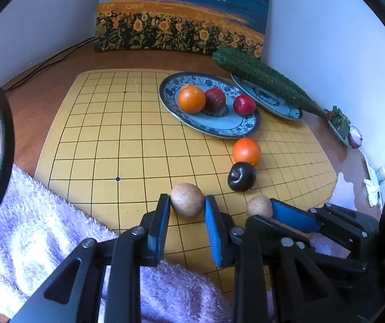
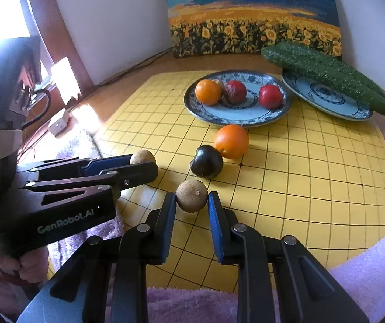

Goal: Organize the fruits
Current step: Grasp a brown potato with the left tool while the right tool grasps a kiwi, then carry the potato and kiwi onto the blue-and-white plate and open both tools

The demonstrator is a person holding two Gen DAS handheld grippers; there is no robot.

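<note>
Two brown round fruits lie near the front of the yellow grid board. My left gripper is shut on the larger brown fruit, its blue pads pressing both sides. Beside it, my right gripper is shut on the smaller brown fruit. Both fruits rest low on the board. A loose orange and a dark plum touch each other just behind. The near blue-patterned plate holds an orange and two red fruits.
A second patterned plate at the back right carries a long green cucumber. A sunflower painting leans on the wall. A purple fluffy towel lies along the board's front edge. Cables run at the back left.
</note>
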